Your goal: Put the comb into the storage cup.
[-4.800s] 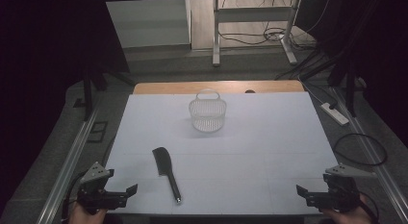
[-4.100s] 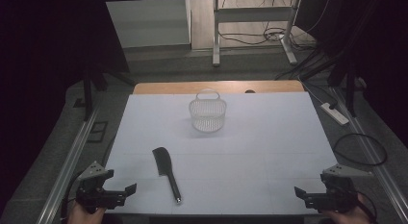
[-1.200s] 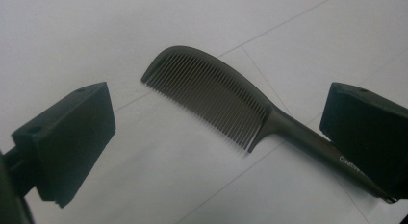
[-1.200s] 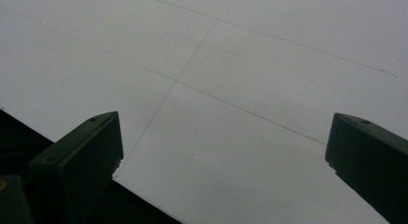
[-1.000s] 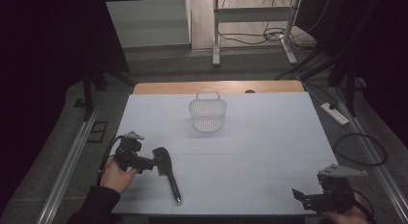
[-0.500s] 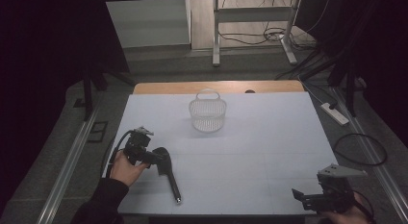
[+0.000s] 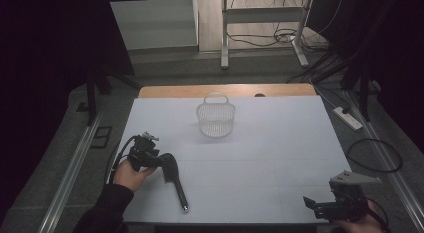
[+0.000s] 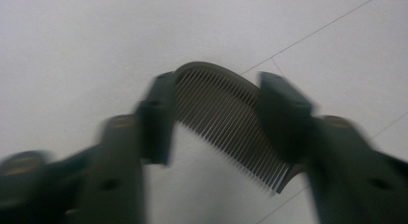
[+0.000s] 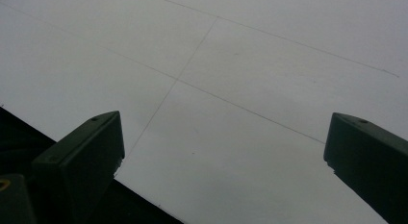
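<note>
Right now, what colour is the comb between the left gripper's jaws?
Dark, near black, the comb; clearest in the left gripper view.

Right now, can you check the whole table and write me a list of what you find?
Surface: white table top with thin seam lines; wooden strip along the far edge.
Job's things: dark comb lying flat at the near left; white mesh basket upright, far centre.
Clutter: nothing seen.
Grippers: left gripper is at the comb's toothed head, jaws on either side and just been closing; the view is too blurred to tell if they press. Right gripper open over bare table, near right corner.
Cables: one trails from the left gripper; a loop and power strip lie off the table's right.
Surroundings: dark floor, metal frame legs behind.
</note>
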`<state>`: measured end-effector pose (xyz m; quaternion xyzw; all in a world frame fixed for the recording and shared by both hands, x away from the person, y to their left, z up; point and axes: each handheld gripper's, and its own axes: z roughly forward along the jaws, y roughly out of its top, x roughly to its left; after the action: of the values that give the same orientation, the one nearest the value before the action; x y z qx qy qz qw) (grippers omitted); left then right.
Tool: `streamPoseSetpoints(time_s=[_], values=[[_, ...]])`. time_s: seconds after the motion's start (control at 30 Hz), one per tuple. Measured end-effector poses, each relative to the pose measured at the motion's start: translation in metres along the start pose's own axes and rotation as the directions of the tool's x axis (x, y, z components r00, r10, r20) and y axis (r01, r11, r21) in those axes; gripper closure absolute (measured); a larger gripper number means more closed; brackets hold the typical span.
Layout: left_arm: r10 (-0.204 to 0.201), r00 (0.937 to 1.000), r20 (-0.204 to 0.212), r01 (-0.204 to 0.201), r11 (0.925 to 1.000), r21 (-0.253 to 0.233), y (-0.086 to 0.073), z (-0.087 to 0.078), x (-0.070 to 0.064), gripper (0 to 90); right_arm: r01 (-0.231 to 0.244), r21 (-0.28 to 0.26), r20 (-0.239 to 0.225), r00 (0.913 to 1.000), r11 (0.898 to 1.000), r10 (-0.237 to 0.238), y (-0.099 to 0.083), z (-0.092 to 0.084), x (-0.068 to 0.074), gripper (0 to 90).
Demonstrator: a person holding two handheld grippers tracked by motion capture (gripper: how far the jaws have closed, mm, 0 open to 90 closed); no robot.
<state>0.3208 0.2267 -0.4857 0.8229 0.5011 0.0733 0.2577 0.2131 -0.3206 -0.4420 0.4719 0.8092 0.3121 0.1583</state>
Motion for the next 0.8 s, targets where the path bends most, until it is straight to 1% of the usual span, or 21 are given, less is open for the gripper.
streamPoseSetpoints(time_s=[0.03, 0.07, 0.1, 0.13, 0.2, 0.23, 0.3, 0.4, 0.5, 0.57, 0.7, 0.8], values=[[0.001, 0.9998, 0.021, -0.001, 1.0000, 0.000, -0.001, 0.000, 0.002, 65.0, 0.000, 0.001, 0.000, 1.0000, 1.000, 0.000, 0.000, 0.000, 0.000, 0.9], [0.004, 0.9997, 0.025, -0.004, 1.0000, 0.005, -0.002, 0.001, 0.003, 71.3, 0.001, 0.001, 0.000, 1.0000, 1.000, -0.001, 0.000, 0.000, 0.000, 1.0], [0.001, 0.9997, 0.024, -0.002, 0.9999, 0.012, -0.004, 0.002, 0.005, 81.7, 0.002, 0.001, 0.000, 1.0000, 1.000, -0.002, 0.000, 0.000, 0.000, 1.1], [0.003, 0.9996, 0.026, -0.003, 0.9998, 0.018, -0.005, 0.002, 0.006, 81.7, 0.002, 0.001, 0.000, 1.0000, 1.000, -0.002, 0.000, 0.000, 0.000, 1.1], [0.003, 0.9997, 0.022, -0.004, 0.9993, 0.036, -0.007, 0.004, 0.008, 88.7, 0.006, 0.001, -0.001, 1.0000, 1.000, -0.006, 0.000, 0.000, 0.000, 1.1], [-0.004, 0.9999, 0.012, 0.003, 0.9988, 0.048, -0.008, 0.006, 0.009, 88.8, 0.008, 0.002, -0.001, 1.0000, 1.000, -0.008, 0.000, 0.000, 0.000, 1.1], [-0.016, 0.9998, 0.013, 0.015, 0.9977, 0.066, -0.009, 0.008, 0.012, 88.8, 0.009, 0.002, 0.000, 1.0000, 1.000, -0.009, 0.000, 0.000, 0.001, 1.1], [-0.032, 0.9995, 0.008, 0.031, 0.9941, 0.104, -0.011, 0.014, 0.014, 88.9, 0.008, 0.002, -0.001, 1.0000, 1.000, -0.008, 0.000, 0.000, 0.000, 1.2], [-0.034, 0.9994, 0.005, 0.033, 0.9909, 0.130, -0.012, 0.018, 0.015, 88.9, 0.009, 0.002, -0.001, 1.0000, 1.000, -0.009, 0.000, 0.000, 0.000, 1.3], [-0.034, 0.9994, 0.002, 0.033, 0.9891, 0.143, -0.012, 0.020, 0.014, 88.9, 0.009, 0.002, 0.000, 1.0000, 1.000, -0.009, 0.000, 0.000, 0.000, 1.3], [-0.043, 0.9991, -0.007, 0.043, 0.9866, 0.158, -0.013, 0.022, 0.015, 88.9, 0.008, 0.003, 0.000, 1.0000, 1.000, -0.008, 0.000, 0.000, 0.000, 1.4], [-0.041, 0.9991, -0.009, 0.042, 0.9853, 0.166, -0.013, 0.024, 0.015, 88.9, 0.009, 0.004, 0.000, 1.0000, 1.000, -0.009, 0.000, 0.000, 0.000, 1.4]])
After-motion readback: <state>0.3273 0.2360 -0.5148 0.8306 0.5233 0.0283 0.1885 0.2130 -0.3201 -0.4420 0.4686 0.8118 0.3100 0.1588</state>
